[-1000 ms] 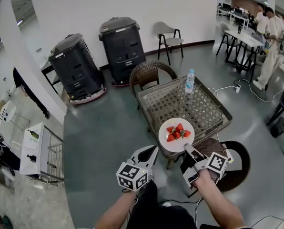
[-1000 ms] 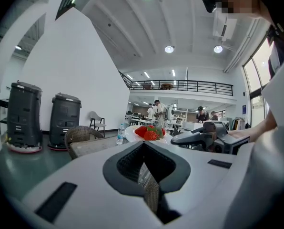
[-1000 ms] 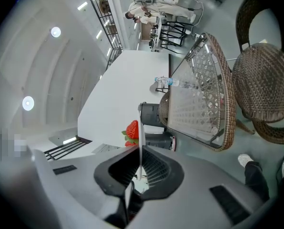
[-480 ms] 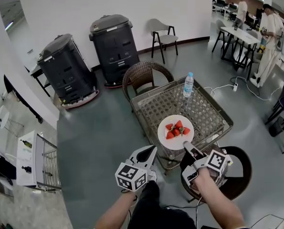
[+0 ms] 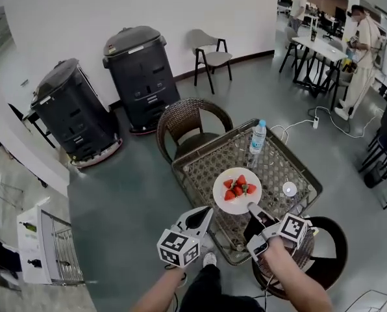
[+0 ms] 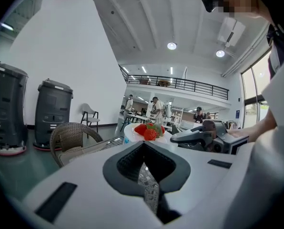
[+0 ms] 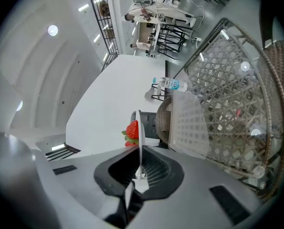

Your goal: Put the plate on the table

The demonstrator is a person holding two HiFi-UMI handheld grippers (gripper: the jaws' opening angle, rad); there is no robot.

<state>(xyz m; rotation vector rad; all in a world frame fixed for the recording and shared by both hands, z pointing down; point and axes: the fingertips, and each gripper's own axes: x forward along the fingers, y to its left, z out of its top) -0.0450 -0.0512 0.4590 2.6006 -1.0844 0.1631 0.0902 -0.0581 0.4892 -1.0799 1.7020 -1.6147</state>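
Observation:
A white plate (image 5: 237, 191) with several red strawberries (image 5: 239, 186) hangs level over the near part of the wicker, glass-topped table (image 5: 192, 156). My right gripper (image 5: 251, 207) is shut on the plate's near rim. In the right gripper view the plate (image 7: 139, 136) shows edge-on between the pads, with a strawberry (image 7: 132, 130) on its left. My left gripper (image 5: 208, 210) hovers just left of the plate at the table's near edge, jaws together and holding nothing. The left gripper view shows the plate (image 6: 149, 133) and the right gripper (image 6: 204, 139) ahead.
A water bottle (image 5: 257, 137) stands at the table's far side and a small white disc (image 5: 289, 188) lies at its right. A wicker chair (image 5: 184, 119) stands behind the table, a dark round chair (image 5: 324, 252) at near right. Two black bins (image 5: 138, 67) line the wall.
The view has closed in on the table. The plate, still held by the right gripper, now hangs farther in over the tabletop. The left gripper has kept its place beside it.

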